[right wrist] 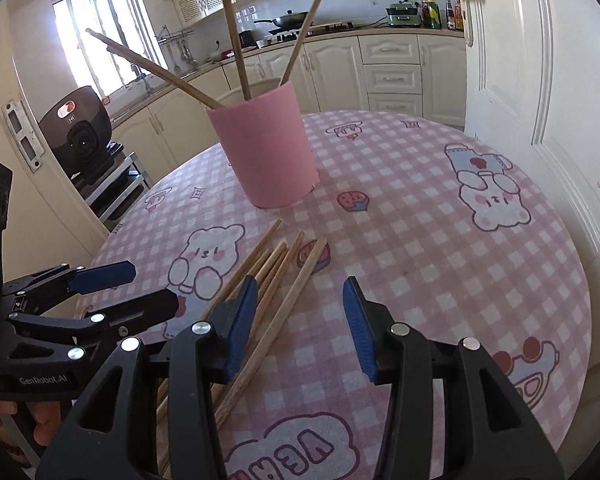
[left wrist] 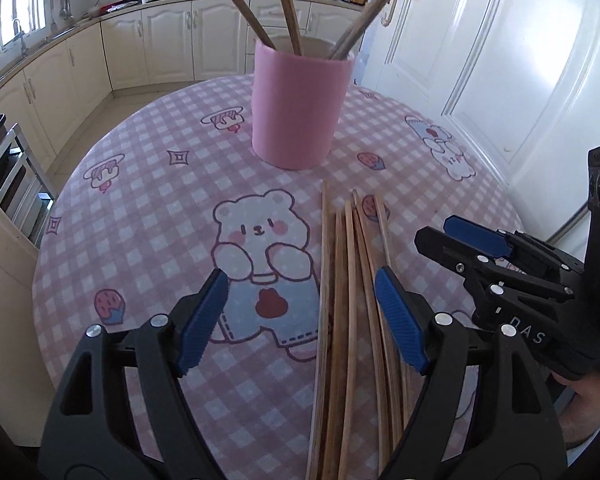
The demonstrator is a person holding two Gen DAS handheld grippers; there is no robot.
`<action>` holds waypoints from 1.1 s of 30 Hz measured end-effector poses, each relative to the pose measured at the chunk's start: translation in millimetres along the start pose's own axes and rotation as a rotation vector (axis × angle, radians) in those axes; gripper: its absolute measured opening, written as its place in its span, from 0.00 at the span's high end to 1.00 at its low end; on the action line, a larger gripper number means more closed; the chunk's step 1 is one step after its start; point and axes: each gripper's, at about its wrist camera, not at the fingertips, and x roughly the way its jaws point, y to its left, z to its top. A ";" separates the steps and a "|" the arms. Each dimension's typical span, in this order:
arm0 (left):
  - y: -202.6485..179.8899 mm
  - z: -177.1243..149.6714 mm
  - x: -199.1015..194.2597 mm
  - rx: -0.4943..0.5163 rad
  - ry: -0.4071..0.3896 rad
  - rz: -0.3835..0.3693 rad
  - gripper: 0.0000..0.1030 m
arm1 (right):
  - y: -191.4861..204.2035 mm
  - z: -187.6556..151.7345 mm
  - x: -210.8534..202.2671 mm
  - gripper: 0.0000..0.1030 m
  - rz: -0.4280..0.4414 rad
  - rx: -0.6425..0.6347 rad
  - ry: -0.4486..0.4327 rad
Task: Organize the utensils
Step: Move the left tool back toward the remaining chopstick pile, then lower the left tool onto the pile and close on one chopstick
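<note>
A pink cylindrical holder (left wrist: 302, 106) stands upright on the round table and has several wooden chopsticks (left wrist: 286, 4) sticking up out of it; it also shows in the right wrist view (right wrist: 265, 148). Several loose wooden chopsticks (left wrist: 352, 300) lie in a bundle on the tablecloth in front of the holder, also in the right wrist view (right wrist: 268, 292). My left gripper (left wrist: 300, 312) is open and empty, low over the near part of the bundle. My right gripper (right wrist: 300, 312) is open and empty, just right of the bundle; it shows in the left wrist view (left wrist: 456, 242).
The table has a pink checked cloth with bear drawings (right wrist: 440, 248). A white door (left wrist: 512, 60) stands close on the right. Kitchen cabinets and a counter with a wok (right wrist: 290, 20) run along the back. A dark appliance on a rack (right wrist: 82, 136) stands to the left.
</note>
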 end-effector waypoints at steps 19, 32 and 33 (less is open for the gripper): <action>4.7 0.2 45.2 0.041 0.065 0.059 0.28 | -12.2 -4.8 16.2 0.54 0.034 0.055 0.051; 15.3 4.0 45.9 0.002 0.048 0.066 0.31 | -11.5 -4.6 18.2 0.53 0.034 0.056 0.058; 12.6 3.9 46.6 0.019 0.050 0.073 0.31 | -11.2 -4.7 18.2 0.53 0.033 0.054 0.058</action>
